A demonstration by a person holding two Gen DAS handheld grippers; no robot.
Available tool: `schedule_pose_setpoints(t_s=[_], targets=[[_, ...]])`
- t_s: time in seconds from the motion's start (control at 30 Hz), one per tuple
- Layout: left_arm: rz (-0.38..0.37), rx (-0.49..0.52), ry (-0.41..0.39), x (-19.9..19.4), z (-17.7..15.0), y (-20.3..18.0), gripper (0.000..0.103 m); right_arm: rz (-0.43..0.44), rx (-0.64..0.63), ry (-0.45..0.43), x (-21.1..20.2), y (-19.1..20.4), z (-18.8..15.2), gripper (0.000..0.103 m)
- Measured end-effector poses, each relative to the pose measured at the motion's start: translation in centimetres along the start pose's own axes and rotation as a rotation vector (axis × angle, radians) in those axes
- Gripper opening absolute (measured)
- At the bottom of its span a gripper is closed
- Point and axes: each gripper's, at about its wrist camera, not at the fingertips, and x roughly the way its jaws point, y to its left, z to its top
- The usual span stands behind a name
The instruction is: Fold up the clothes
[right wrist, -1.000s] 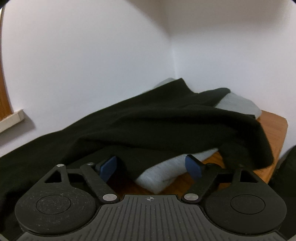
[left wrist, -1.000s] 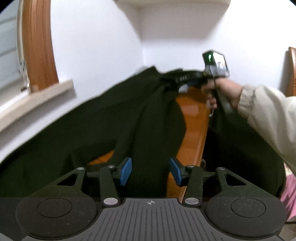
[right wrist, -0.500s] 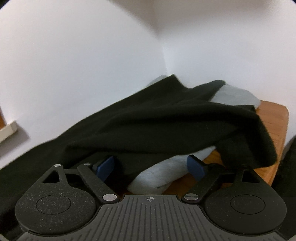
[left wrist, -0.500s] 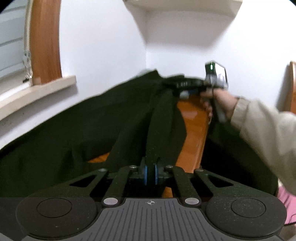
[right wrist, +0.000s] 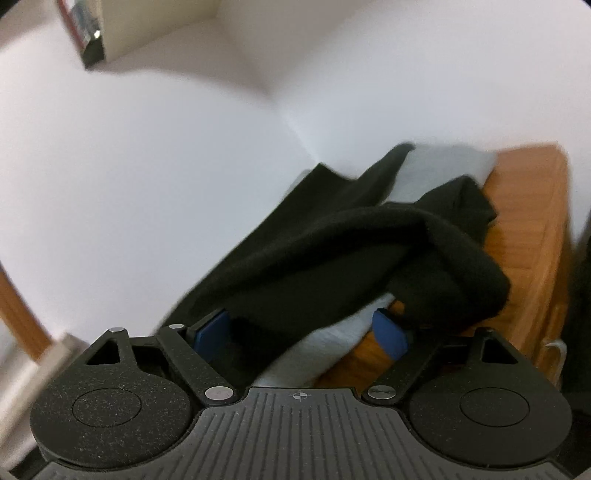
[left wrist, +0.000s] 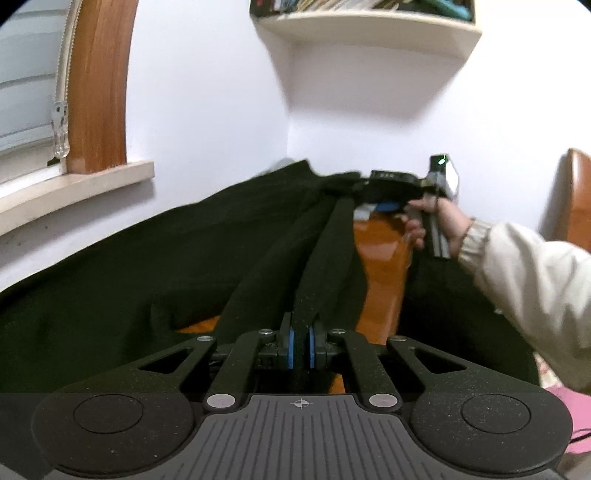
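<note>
A black garment (left wrist: pixel 147 266) lies spread over an orange wooden table (left wrist: pixel 380 266). My left gripper (left wrist: pixel 300 343) is shut on a narrow strip of it that stretches taut toward the far end. There a hand in a cream sleeve holds my right gripper (left wrist: pixel 369 192) at the cloth's far edge. In the right wrist view the right gripper (right wrist: pixel 299 332) stands open and tilted. A thick fold of the black garment (right wrist: pixel 351 251) drapes between its blue pads without being pinched. A grey garment (right wrist: pixel 443 166) lies under the black one on the table (right wrist: pixel 528 236).
White walls meet in a corner behind the table. A window sill (left wrist: pixel 74 184) with a wooden frame is at left, and a shelf (left wrist: pixel 369 29) hangs above the corner. Pink cloth (left wrist: pixel 565 402) shows at the lower right, wooden furniture (left wrist: pixel 580 199) at the far right.
My left gripper closed on the black strip and pulled it taut. The right gripper rolled to a tilt and shifted sideways, staying open around the black fold.
</note>
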Motion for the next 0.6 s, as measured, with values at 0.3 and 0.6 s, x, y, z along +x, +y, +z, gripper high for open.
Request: schedule_pose_setpoints(t_s=[0.3, 0.6], targets=[[-0.053, -0.069, -0.011, -2.6, -0.4, 2.0, 0.007, -0.112, -0.029, -0.062, 1.2, 0.3, 6.8, 0.070], [-0.075, -0.033, 0.049, -1.2, -1.3, 1.3, 0.007, -0.208, -0.116, -0.068, 0.4, -0.2, 8.2, 0.059]])
